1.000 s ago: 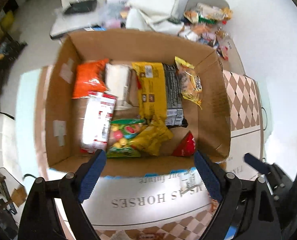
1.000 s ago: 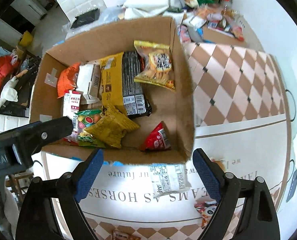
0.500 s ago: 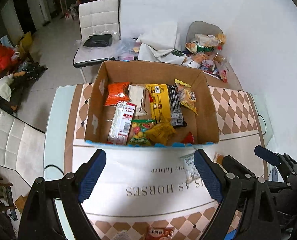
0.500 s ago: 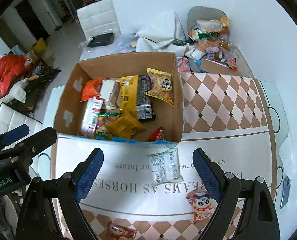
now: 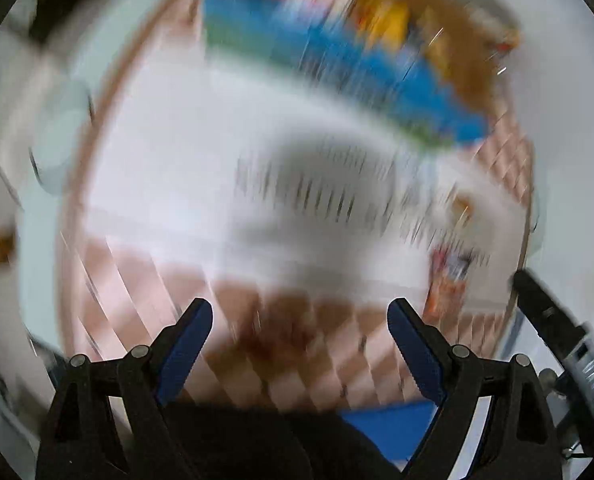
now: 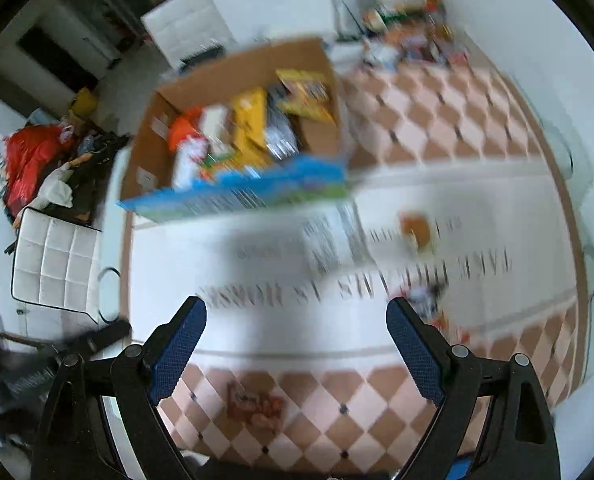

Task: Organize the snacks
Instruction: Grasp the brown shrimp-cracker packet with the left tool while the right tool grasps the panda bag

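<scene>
Both views are motion-blurred. A cardboard box [image 6: 317,68] with a blue printed front holds several snack packets and stands at the far side of the table; it also shows in the left wrist view [image 5: 469,76]. Loose on the table lie a white packet [image 6: 333,236], an orange snack [image 6: 417,230], a red-and-white packet [image 6: 429,300] and a brown packet [image 6: 255,402]. My right gripper [image 6: 296,350] is open and empty above the near table. My left gripper [image 5: 299,350] is open and empty, low over the checkered cloth, with a reddish packet [image 5: 447,288] to its right.
The tablecloth [image 6: 477,128] is checkered brown and white with a lettered white band. A white chair [image 6: 57,256] stands left of the table. A snack pile [image 6: 413,12] sits at the far right corner. Clutter lies on the floor at left.
Both grippers have pulled back from the box toward the near table edge and tilted downward. The left view now blurs heavily. Both stay open.
</scene>
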Available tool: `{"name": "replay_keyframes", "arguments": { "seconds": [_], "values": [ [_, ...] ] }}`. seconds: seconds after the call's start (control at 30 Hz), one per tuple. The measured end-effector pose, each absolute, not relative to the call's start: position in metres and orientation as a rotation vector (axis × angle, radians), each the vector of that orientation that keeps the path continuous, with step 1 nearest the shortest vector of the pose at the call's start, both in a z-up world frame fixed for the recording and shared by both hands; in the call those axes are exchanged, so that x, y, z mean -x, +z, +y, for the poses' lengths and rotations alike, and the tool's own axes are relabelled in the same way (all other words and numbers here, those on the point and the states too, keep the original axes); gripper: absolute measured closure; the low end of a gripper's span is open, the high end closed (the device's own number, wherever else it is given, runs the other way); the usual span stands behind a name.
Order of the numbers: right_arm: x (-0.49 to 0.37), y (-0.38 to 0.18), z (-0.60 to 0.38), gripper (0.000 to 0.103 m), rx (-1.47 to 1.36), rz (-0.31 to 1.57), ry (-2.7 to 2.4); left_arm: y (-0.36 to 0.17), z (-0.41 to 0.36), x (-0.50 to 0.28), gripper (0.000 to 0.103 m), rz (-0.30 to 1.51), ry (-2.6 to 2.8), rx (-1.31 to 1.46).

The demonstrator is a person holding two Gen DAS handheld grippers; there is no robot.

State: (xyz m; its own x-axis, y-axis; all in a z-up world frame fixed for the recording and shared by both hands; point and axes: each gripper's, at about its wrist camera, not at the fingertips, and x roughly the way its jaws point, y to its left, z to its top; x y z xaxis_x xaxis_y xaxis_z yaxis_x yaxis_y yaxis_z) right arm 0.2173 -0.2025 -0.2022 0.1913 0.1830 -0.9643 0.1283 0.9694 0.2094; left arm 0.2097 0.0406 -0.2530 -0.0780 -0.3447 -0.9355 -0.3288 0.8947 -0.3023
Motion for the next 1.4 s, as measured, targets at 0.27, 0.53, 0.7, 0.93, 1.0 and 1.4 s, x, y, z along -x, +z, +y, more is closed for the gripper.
{"name": "replay_keyframes", "arguments": {
  "seconds": [0.27, 0.53, 0.7, 0.93, 1.0, 1.4],
  "values": [
    [-0.163, -0.283, -0.261, 0.009, -0.407, 1.525, -0.076, -0.360, 0.031, -0.153, 0.014, 1.974, 0.123, 0.775],
    [-0.143, -0.309, -0.292, 0.009, -0.432, 1.544, -0.127, -0.395, 0.022, -0.146, 0.014, 2.025, 0.249, 0.946],
    [-0.146, -0.312, -0.312, 0.009, -0.440, 1.534, -0.162, -0.403, 0.019, -0.144, 0.023, 1.990, 0.353, 0.913],
    [-0.175, -0.318, -0.335, 0.009, -0.364, 1.559, -0.136, -0.385, -0.004, -0.169, 0.044, 1.917, 0.286, 0.590],
    [-0.186, -0.320, -0.333, 0.009, -0.305, 1.570, -0.112, -0.378, -0.013, -0.179, 0.044, 1.882, 0.243, 0.461],
    [-0.233, -0.368, -0.284, 0.009, -0.014, 1.676, -0.035, -0.368, -0.076, -0.202, 0.044, 1.717, 0.070, -0.116]
  ]
}}
